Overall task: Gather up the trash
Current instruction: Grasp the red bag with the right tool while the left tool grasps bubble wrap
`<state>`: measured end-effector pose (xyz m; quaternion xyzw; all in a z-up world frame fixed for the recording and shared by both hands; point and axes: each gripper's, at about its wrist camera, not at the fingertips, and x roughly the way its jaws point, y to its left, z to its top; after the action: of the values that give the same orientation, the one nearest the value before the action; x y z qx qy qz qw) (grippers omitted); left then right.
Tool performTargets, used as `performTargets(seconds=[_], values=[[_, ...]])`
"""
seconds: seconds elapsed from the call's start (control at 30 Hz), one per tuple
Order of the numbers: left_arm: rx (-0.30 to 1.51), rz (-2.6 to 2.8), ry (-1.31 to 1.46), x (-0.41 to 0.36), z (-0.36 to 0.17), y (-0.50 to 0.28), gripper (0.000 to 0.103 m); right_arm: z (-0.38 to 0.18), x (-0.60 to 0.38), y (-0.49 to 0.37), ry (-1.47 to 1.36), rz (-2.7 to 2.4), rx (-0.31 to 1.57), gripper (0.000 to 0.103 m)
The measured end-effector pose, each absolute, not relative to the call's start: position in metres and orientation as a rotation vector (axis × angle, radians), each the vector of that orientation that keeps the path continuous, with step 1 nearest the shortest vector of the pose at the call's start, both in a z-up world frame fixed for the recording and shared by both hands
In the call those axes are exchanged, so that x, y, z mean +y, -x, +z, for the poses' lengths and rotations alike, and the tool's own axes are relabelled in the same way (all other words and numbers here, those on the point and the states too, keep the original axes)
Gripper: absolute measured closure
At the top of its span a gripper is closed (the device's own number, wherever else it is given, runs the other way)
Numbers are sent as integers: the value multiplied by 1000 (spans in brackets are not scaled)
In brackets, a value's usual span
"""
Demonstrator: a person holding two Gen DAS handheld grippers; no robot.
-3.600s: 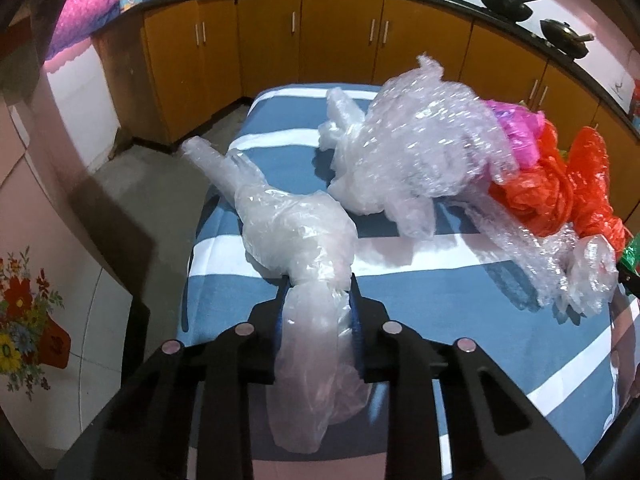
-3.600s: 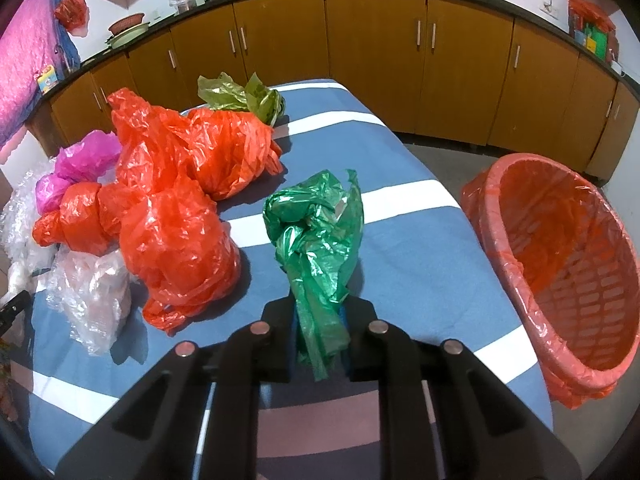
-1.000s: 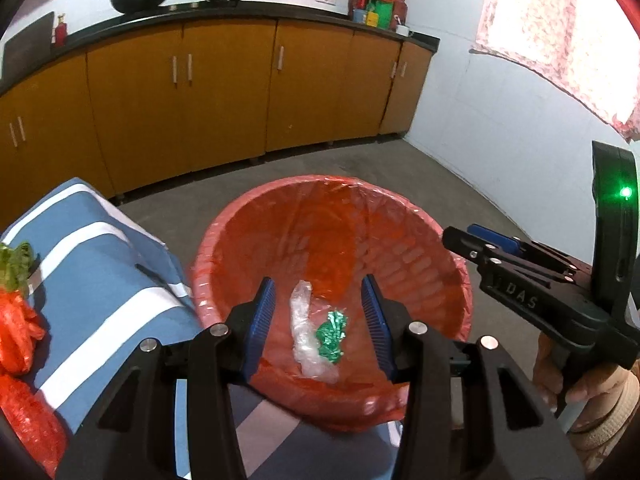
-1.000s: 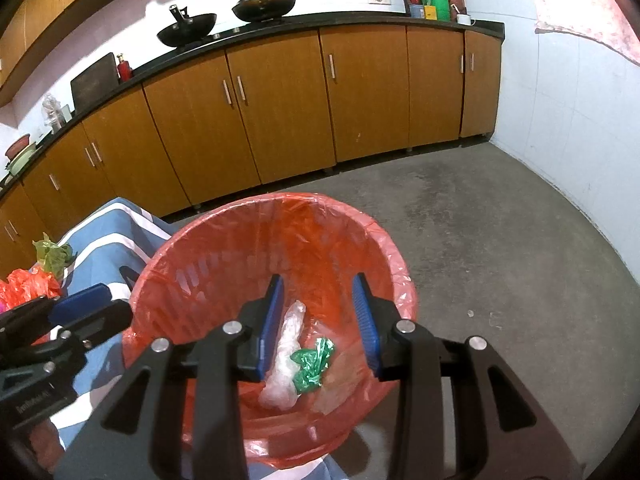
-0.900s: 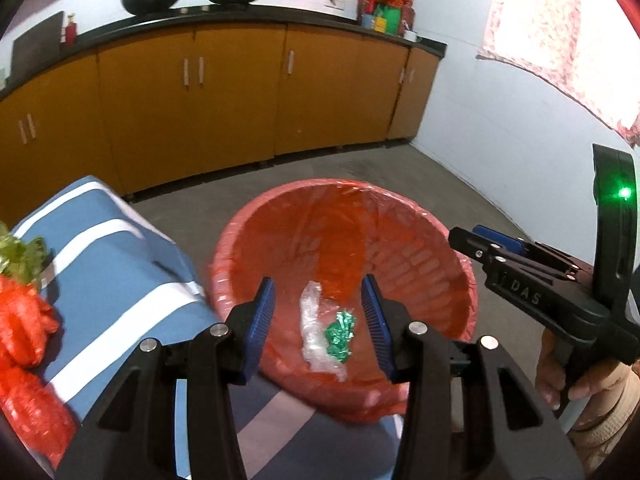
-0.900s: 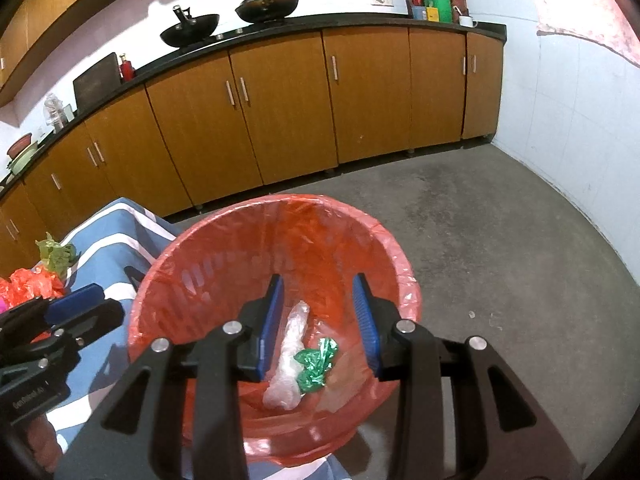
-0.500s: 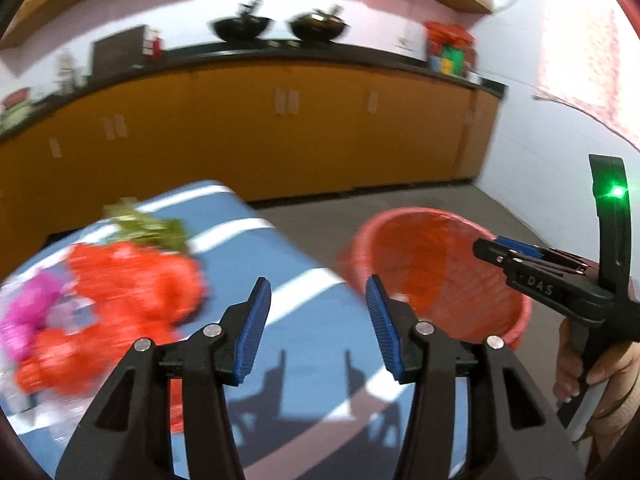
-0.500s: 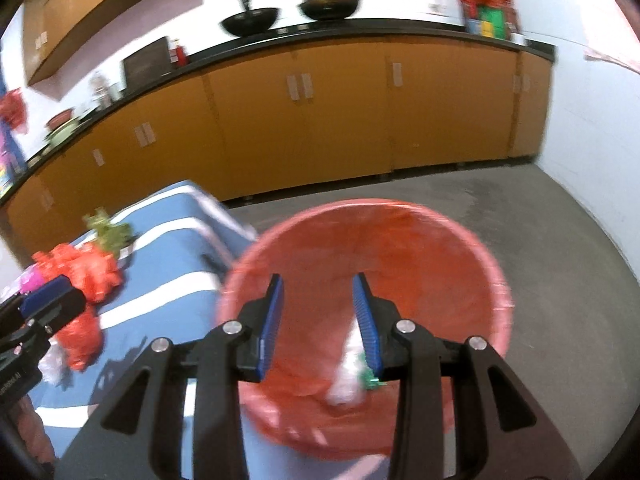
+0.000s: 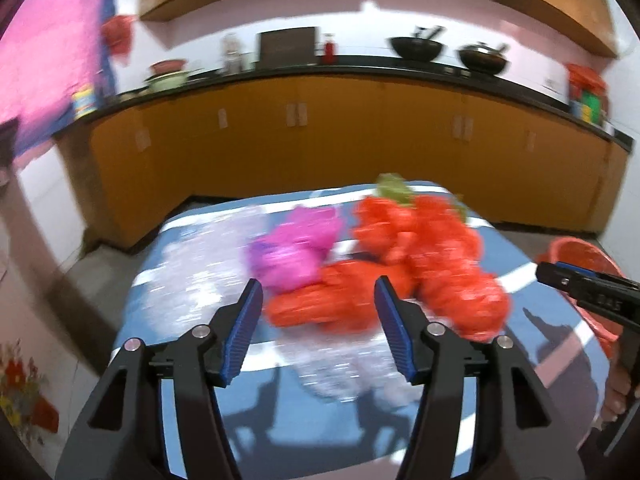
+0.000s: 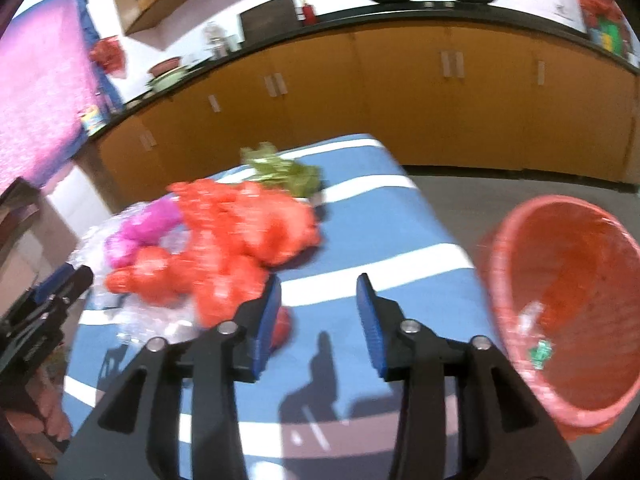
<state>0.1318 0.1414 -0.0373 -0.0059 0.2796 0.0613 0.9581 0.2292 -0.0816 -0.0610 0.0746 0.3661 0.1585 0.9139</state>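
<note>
The left tongs (image 9: 318, 320) are wide apart and hold nothing, and they point at the pile of bags on the striped worktop (image 9: 280, 420). Going from left to right, there is clear bubbly wrap (image 9: 200, 276), then a pink bag (image 9: 294, 242), then the big orange bags (image 9: 424, 256), with a green bag (image 9: 394, 186) at the back. The next job is probably to grab one more bag. It looks best to pick a bunched-up part of one bag, push the tongs around it, and squeeze well, because thin plastic can slip out. The right tongs (image 10: 318, 312) are apart and empty too, over the bare stripes just beside the orange bags. The right view shows the inside of the red basket (image 10: 516, 248) on the floor, with a clear bag (image 10: 529, 316) and a small green bag (image 10: 540, 353) already in it. The left view shows only the basket's edge, but it shows the clear wrap much better. Both pictures are blurry.
</note>
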Motion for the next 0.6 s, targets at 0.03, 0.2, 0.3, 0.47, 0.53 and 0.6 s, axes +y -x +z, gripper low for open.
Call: performTargets(seconds=[0.03, 0.2, 0.3, 0.47, 0.53, 0.6], values=[[568, 149, 25, 150, -38, -130, 42, -60, -76, -229, -148, 338, 751, 53], [569, 220, 71, 179, -44, -127, 39, -61, -41, -234, -68, 374, 757, 43], [565, 250, 86, 192, -46, -124, 35, -69, -30, -238, -36, 375, 778, 40], [560, 280, 83, 205, -48, -123, 30, -84, -20, -244, 17, 366, 815, 38], [558, 283, 88, 211, -48, -125, 28, -90, -19, -245, 24, 369, 828, 46], [556, 284, 88, 217, -50, -126, 25, -94, -19, -244, 29, 366, 836, 59]])
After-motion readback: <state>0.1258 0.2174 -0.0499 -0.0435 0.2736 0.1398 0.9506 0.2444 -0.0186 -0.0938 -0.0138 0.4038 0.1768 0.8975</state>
